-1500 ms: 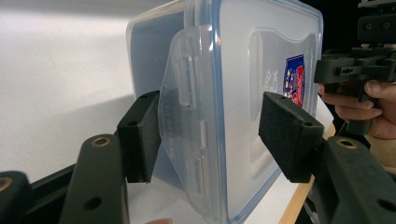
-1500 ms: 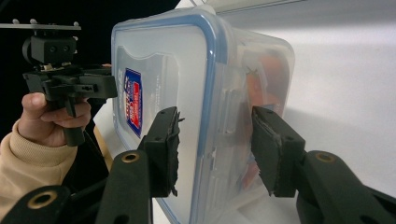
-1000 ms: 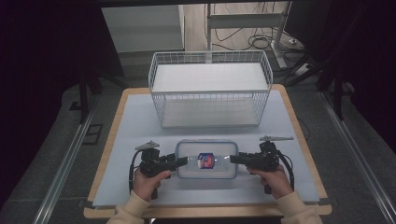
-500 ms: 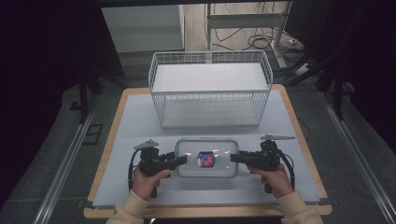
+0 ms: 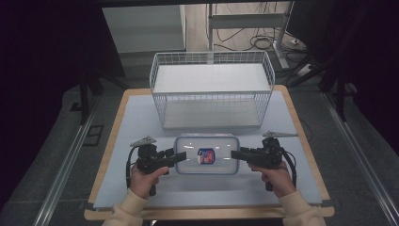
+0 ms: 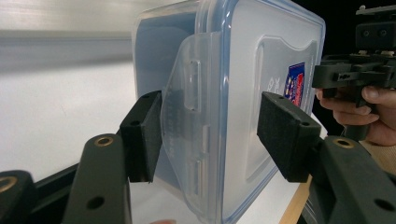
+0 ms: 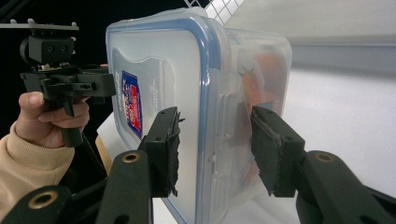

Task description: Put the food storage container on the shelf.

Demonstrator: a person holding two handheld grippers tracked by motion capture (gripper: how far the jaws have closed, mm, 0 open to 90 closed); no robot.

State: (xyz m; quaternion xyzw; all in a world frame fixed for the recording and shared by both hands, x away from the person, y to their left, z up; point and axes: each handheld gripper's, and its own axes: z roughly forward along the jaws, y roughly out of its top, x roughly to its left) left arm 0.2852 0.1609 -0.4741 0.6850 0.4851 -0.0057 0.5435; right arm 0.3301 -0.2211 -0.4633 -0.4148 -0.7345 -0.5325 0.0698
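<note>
The table (image 5: 136, 117) filled the middle of the high view, a pale mat on a wooden board. In the upper centre stood the white wire basket (image 5: 211, 89), well apart from the hands. Lower centre, flat on the mat, lay the clear plastic box (image 5: 207, 155) with its blue-rimmed lid and a small red and blue sticker (image 5: 205, 156) on top.

At lower left the left gripper (image 5: 180, 157) reached in level toward the box's left end. In the left gripper view one pad (image 6: 147, 135) sat against the hanging side latch (image 6: 187, 116) while the other pad stood clear of the lid, so those jaws were spread around the box end, not pinching it.

At lower right the right gripper (image 5: 236, 154) met the box's right end. In the right gripper view its jaws were clamped across the edge, one pad (image 7: 167, 149) on the lid, the other under the box wall, something orange showing inside
</note>
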